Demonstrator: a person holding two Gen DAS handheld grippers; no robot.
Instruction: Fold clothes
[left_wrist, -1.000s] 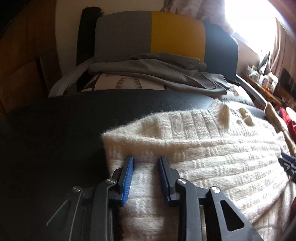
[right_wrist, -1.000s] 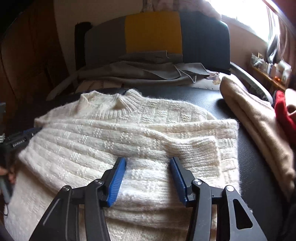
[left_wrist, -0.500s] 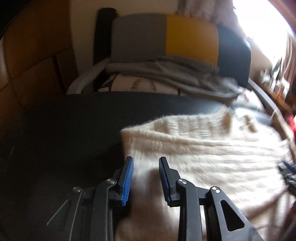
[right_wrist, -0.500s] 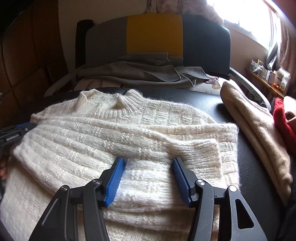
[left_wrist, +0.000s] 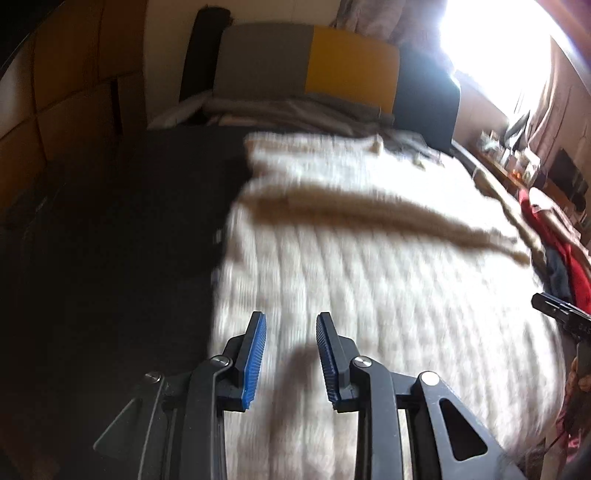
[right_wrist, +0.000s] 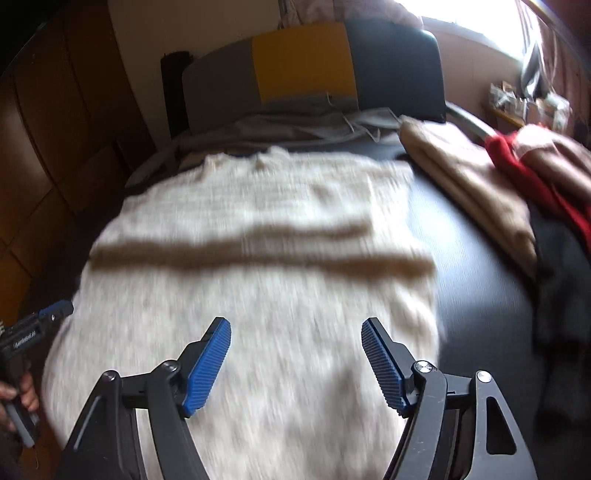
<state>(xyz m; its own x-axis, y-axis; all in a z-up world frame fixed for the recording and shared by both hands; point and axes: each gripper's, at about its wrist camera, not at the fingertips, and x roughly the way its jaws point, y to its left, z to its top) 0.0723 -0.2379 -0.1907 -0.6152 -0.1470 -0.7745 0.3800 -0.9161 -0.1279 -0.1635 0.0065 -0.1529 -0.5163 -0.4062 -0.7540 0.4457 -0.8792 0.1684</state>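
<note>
A cream knitted sweater (left_wrist: 369, 266) lies spread on a black table (left_wrist: 122, 240), blurred by motion, with a shadowed fold line running across it. My left gripper (left_wrist: 290, 317) hovers over the sweater's near left part. Its blue pads stand a narrow gap apart with no cloth between them. In the right wrist view the sweater (right_wrist: 258, 266) fills the middle. My right gripper (right_wrist: 295, 325) hangs above its near part, jaws opening wide and nothing between them. The left gripper (right_wrist: 37, 325) shows at the left edge, held by a hand (right_wrist: 18, 391). The right gripper (left_wrist: 557, 310) pokes in from the right.
A beige folded garment (right_wrist: 472, 184), a red one (right_wrist: 517, 162) and a dark one (right_wrist: 561, 295) lie along the table's right side. Behind the table stands a chair back (right_wrist: 303, 62) with grey, yellow and dark panels, grey cloth (right_wrist: 288, 125) piled before it.
Both grippers have drawn back toward the sweater's near end, so the fold lies farther off. The left one has shifted right over the sweater. The right jaws have spread wider.
</note>
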